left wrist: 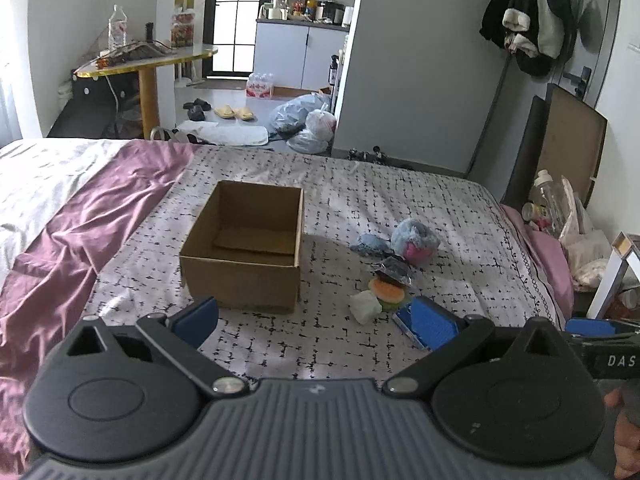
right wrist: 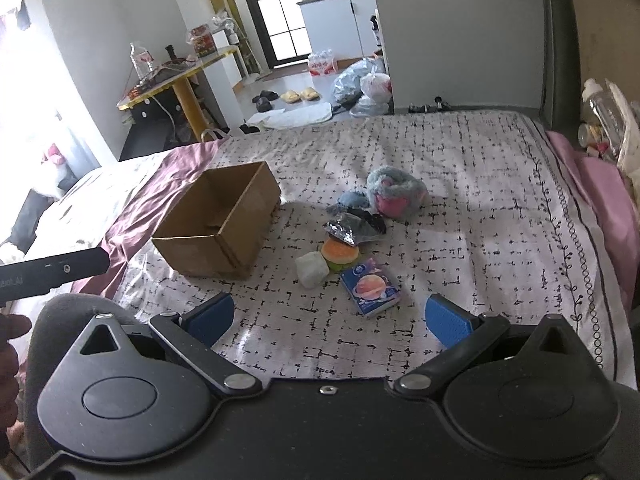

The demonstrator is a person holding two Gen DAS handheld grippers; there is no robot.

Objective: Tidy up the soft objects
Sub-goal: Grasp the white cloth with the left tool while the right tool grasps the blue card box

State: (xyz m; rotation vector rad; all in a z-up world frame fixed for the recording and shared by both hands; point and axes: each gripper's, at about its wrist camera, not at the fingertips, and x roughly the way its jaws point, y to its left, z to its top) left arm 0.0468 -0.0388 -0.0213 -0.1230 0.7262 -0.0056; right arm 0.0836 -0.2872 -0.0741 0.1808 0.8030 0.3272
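Observation:
An open, empty cardboard box (left wrist: pixel 244 246) (right wrist: pixel 218 222) stands on the patterned bed cover. To its right lies a cluster of soft things: a grey-and-pink plush (left wrist: pixel 414 238) (right wrist: pixel 394 192), a small blue-grey plush (left wrist: pixel 368 245) (right wrist: pixel 352 201), a dark crinkly packet (left wrist: pixel 394 270) (right wrist: pixel 352 228), a burger-shaped squishy (left wrist: pixel 387 293) (right wrist: pixel 340 255), a white soft lump (left wrist: pixel 365 307) (right wrist: pixel 312 269) and a blue tissue pack (right wrist: pixel 370 286). My left gripper (left wrist: pixel 316 320) is open and empty, in front of the box. My right gripper (right wrist: pixel 330 320) is open and empty, just short of the tissue pack.
A purple sheet (left wrist: pixel 80 224) and white duvet (left wrist: pixel 36 176) cover the bed's left side. A headboard and bottles (left wrist: pixel 552 200) are at the right edge. Beyond the bed are a yellow-edged table (left wrist: pixel 148 60), slippers and plastic bags (left wrist: pixel 308 120) on the floor.

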